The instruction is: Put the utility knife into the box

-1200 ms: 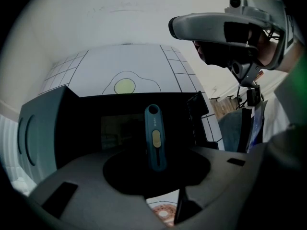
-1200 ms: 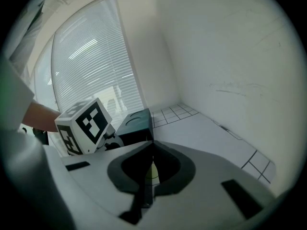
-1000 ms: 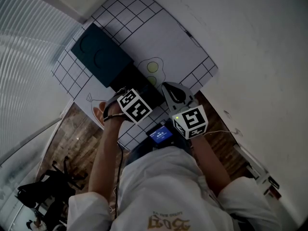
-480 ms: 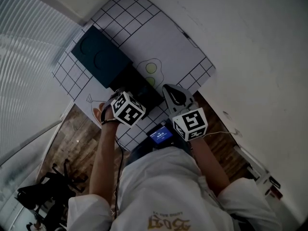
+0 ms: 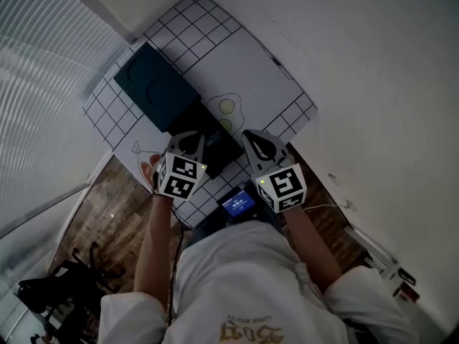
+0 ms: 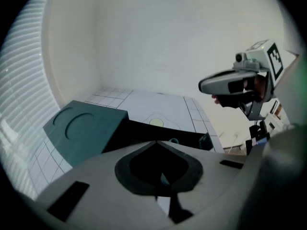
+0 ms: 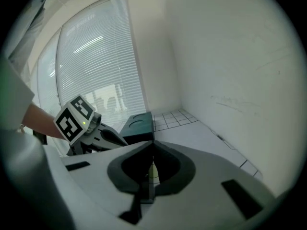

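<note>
two grippers hung side by side over the near edge of the gridded mat point(image 5: 244, 63), and both were empty. the left gripper point(image 6: 156, 143) had its jaws met tip to tip with nothing between them. the right gripper point(image 7: 153, 143) was likewise pressed shut on nothing. just ahead of and below the left gripper's tips lay the open black box point(image 5: 208, 127). a dark teal block point(image 5: 154, 86), perhaps its lid, sat beyond the box and to the left. inside the box, just past those tips, a small teal-rimmed shape point(image 6: 173, 141) showed. i took it for the utility knife, though it was too small and dim to be sure, and no knife showed anywhere else. on that reading the placing step looked done, with the knife lying in the box and neither gripper touching it. the next move would call only for keeping both grippers clear of the box. should the shape prove something else, the knife would first have to be found.
</note>
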